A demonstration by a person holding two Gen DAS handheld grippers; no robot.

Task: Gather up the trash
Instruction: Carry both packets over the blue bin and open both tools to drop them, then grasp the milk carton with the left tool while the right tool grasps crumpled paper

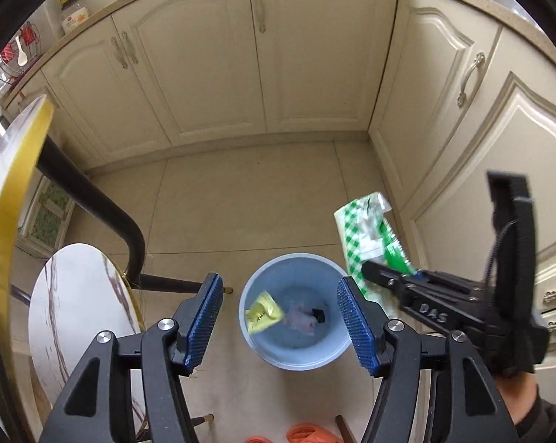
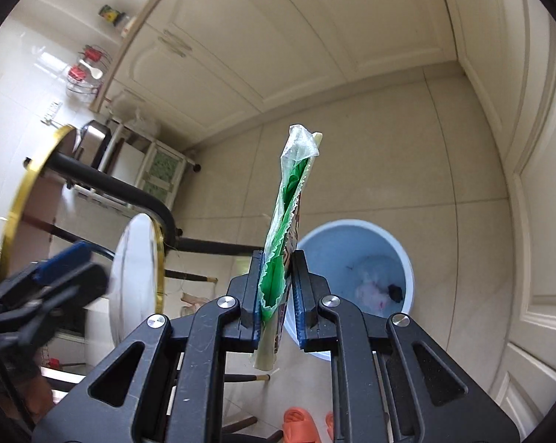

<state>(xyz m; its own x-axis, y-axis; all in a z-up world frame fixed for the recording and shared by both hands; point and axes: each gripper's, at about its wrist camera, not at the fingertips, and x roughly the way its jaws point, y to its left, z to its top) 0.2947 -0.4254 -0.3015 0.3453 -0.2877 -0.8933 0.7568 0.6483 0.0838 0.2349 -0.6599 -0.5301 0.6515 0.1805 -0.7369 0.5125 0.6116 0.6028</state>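
A light blue bin stands on the tiled floor below both grippers; it also shows in the right wrist view. Inside lie a yellow wrapper, a pinkish crumpled piece and a small black scrap. My left gripper is open and empty above the bin. My right gripper is shut on a green and white checked wrapper, held upright beside and above the bin's rim. In the left wrist view the right gripper holds that wrapper at the bin's right edge.
Cream cabinet doors line the back and right. A round marble table with gold rim and a black curved leg stand at the left. Orange slippers lie on the floor near me.
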